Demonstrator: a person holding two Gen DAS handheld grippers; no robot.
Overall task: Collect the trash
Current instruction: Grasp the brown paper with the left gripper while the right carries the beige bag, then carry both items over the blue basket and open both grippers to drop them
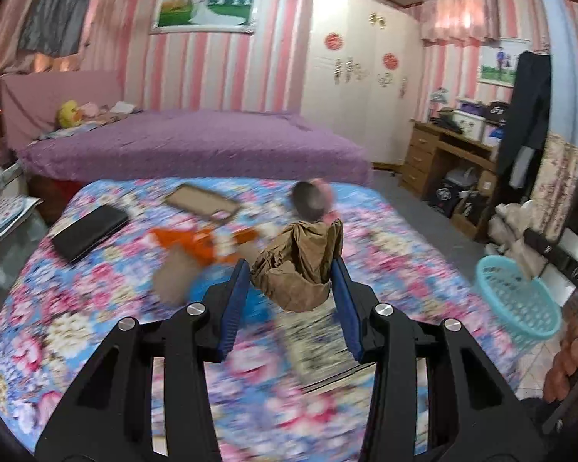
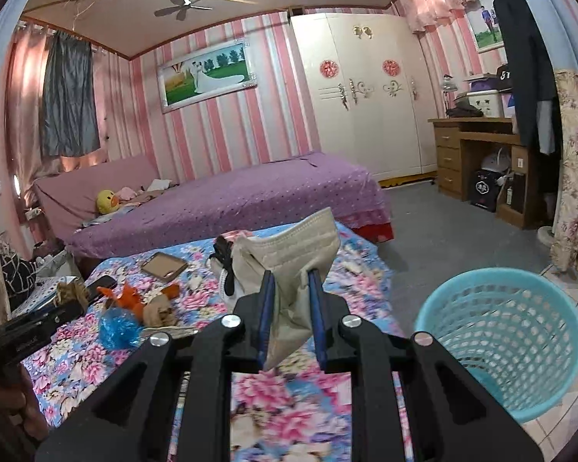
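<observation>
Left gripper (image 1: 291,265) clamps crumpled brown paper (image 1: 298,265), right gripper (image 2: 292,300) pinches a beige face mask (image 2: 293,261); turquoise mesh basket (image 2: 501,346) looks empty, orange wrapper (image 2: 129,296) remains.

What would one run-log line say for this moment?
left fingers: shut on crumpled brown paper | right fingers: shut on beige face mask | turquoise plastic mesh basket: on floor beside floral bed
</observation>
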